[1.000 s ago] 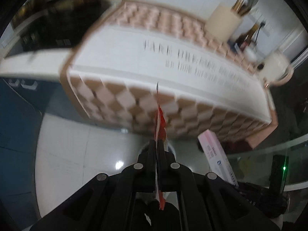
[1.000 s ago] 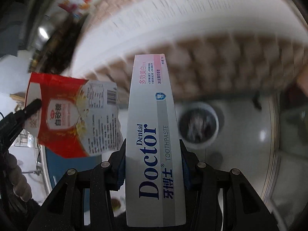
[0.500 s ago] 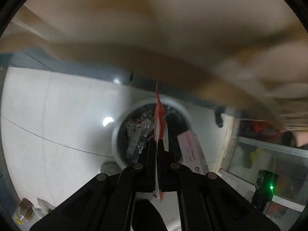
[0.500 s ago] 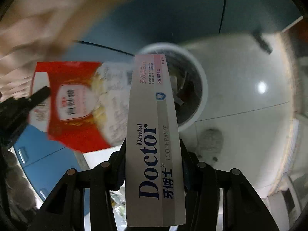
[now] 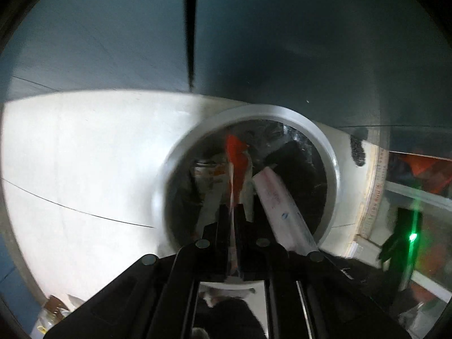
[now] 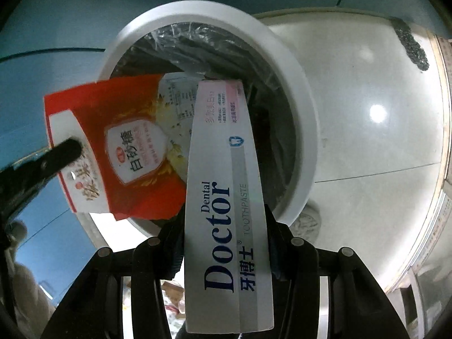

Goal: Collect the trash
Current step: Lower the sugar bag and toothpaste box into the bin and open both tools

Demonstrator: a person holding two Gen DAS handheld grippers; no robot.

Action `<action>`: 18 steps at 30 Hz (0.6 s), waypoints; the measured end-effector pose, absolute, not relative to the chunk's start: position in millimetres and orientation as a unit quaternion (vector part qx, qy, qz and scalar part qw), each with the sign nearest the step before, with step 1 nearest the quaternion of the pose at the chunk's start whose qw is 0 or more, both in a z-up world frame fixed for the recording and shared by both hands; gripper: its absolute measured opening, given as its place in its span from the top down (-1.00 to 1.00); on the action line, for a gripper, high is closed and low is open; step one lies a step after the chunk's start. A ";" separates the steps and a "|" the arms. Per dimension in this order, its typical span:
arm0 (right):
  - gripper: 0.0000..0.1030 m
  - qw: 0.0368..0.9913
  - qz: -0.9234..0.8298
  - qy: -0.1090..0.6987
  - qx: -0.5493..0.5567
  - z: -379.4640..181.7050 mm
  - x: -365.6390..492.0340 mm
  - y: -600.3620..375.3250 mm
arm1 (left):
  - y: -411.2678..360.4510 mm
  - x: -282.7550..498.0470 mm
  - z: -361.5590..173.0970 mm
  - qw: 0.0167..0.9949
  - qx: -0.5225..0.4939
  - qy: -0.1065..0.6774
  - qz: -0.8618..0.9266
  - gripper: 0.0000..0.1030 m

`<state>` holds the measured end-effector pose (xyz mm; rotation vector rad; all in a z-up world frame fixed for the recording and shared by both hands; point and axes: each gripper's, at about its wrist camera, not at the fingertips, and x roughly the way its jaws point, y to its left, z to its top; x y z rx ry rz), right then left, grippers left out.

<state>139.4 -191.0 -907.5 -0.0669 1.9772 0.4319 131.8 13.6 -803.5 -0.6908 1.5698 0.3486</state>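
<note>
A round white-rimmed bin [image 5: 254,113] [image 6: 306,130] with a black liner and some rubbish inside stands on the floor right under both grippers. My left gripper [image 5: 232,207] points steeply down over its mouth, pinching a red and white sugar packet [image 5: 237,158] [image 6: 135,155] edge-on. Its jaws are starting to open, and one of its fingers [image 6: 67,149] still lies on the packet. My right gripper [image 6: 224,217] has a grey "Dental Doctor" toothpaste box [image 6: 226,197] [image 5: 282,206] between its pads, nose over the bin. Those jaws are opening too.
Pale glossy floor tiles [image 5: 84,155] surround the bin. Dark blue cabinet fronts [image 5: 282,42] rise just behind it. A black bristly object [image 6: 412,48] lies on the floor to the right, beside a low cluttered shelf [image 5: 418,175].
Both grippers have dropped from beside the chequered tablecloth to just above the bin, which now fills both views. The packet and the box are still between their fingers.
</note>
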 end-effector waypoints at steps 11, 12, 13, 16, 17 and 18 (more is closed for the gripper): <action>-1.00 0.617 0.182 0.759 -0.104 -819.9 137.0 -191.5 | 2.8 82.3 -747.0 0.654 -0.230 0.689 0.210 -1.00; -1.00 0.625 0.180 0.752 -0.107 -807.3 140.0 -194.9 | 0.3 76.4 -740.1 0.653 -0.224 0.691 0.214 -1.00; -1.00 0.634 0.178 0.744 -0.114 -794.3 142.2 -197.6 | -2.1 70.3 -731.4 0.654 -0.219 0.690 0.218 -1.00; -1.00 0.658 0.177 0.720 -0.133 -754.2 135.6 -205.5 | -12.0 51.9 -703.4 0.656 -0.210 0.688 0.227 -1.00; -1.00 0.661 0.179 0.716 -0.136 -736.5 130.9 -208.5 | -17.2 45.8 -690.1 0.655 -0.214 0.689 0.226 -1.00; -1.00 0.664 0.180 0.713 -0.137 -721.3 126.6 -210.5 | -21.7 43.9 -680.8 0.654 -0.216 0.688 0.228 -1.00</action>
